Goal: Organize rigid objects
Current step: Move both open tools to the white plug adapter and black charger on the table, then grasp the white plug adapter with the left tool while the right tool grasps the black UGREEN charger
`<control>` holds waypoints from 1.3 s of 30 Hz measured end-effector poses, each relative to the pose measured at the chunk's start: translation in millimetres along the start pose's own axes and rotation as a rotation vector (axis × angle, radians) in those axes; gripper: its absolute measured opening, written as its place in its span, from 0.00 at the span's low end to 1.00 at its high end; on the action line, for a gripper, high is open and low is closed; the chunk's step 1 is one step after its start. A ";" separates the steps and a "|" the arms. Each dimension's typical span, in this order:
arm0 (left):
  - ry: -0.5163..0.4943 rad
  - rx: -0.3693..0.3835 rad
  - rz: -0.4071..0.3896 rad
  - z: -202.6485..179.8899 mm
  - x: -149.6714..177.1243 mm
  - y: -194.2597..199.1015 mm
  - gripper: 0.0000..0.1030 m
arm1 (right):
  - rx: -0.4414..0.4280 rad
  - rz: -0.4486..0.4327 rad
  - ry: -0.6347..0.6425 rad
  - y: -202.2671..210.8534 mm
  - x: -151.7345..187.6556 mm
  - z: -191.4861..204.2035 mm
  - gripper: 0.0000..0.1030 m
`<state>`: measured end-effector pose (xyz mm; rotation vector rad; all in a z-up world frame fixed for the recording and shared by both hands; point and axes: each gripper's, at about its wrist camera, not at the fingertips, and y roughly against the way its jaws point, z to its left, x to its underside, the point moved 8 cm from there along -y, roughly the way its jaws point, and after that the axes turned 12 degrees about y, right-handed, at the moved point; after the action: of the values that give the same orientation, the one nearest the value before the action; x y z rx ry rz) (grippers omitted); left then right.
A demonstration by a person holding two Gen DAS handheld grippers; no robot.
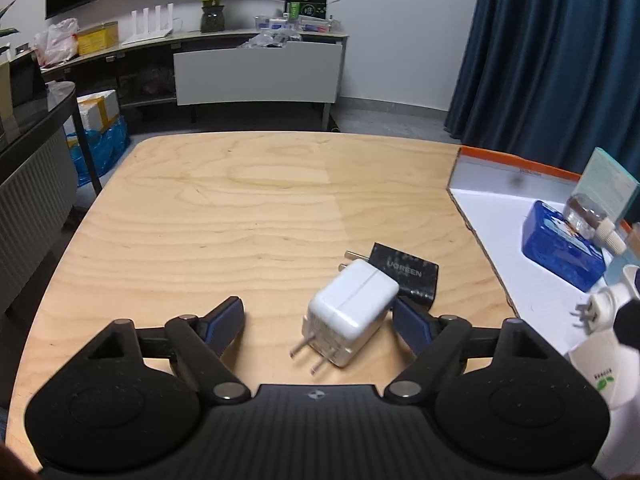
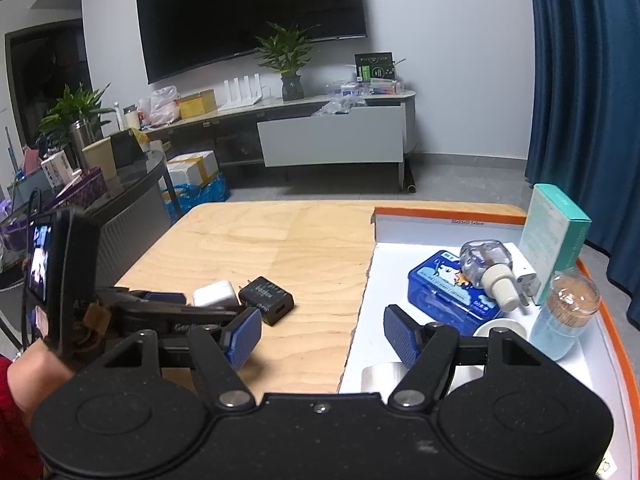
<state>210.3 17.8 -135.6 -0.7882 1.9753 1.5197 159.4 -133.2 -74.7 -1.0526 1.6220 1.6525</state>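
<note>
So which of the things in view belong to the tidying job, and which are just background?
Job: white charger between the open left gripper fingers; black charger; orange-rimmed tray holding blue box, clear bottle, teal carton.

Background: television, potted plant, curtain, TV cabinet.

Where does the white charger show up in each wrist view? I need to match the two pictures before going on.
Left wrist view: the white charger lies low and centre-right on the wooden table, prongs toward the camera, between the left gripper's open fingers.
Right wrist view: only its top shows, left of centre, behind the left gripper's linkage.
Shared landmark: the black charger beside it in both views.
</note>
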 end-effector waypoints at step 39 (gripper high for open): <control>0.089 -0.016 -0.063 44.1 -16.1 46.9 0.28 | -0.173 0.221 0.208 -130.2 -15.8 57.9 0.42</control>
<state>190.2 72.2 -103.3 -0.9303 1.9844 1.4900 270.2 -63.1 -132.7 -1.2007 1.8079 1.9099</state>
